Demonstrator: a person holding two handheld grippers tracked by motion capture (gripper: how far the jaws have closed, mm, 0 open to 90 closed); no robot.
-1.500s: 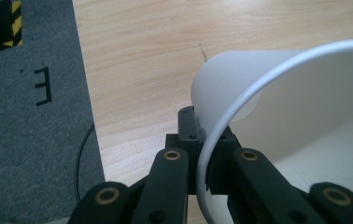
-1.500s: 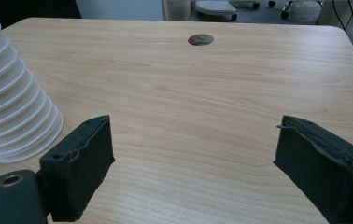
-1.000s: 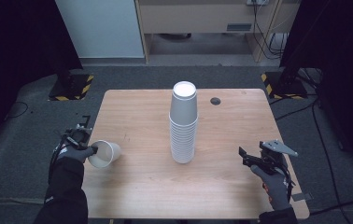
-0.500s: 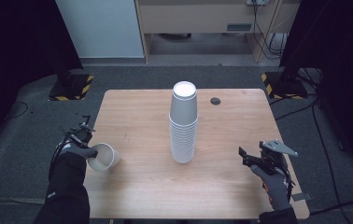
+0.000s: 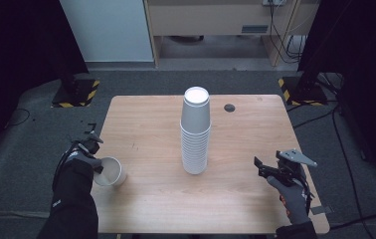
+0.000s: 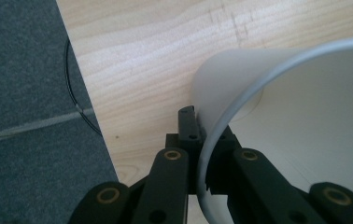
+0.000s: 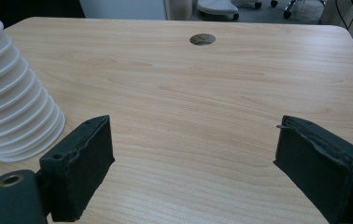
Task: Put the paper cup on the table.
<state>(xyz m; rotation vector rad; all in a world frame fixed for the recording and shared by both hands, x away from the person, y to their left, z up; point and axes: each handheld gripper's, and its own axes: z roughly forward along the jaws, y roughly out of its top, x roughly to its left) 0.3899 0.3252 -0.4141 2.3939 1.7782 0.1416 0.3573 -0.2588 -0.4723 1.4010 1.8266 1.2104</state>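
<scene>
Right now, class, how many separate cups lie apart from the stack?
1: the cup lies tilted near the table's left edge, its rim pinched by the left gripper. The stack stands mid-table.

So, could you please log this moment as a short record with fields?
Surface: wooden table
Left gripper: shut on the wall of the single white cup, one jaw inside, one outside
Cup pose: tilted, mouth toward the person
Cup stack: upright and upside down at table centre
Right gripper: open, nothing between its jaws, right of the stack
Other: dark round hole
</scene>
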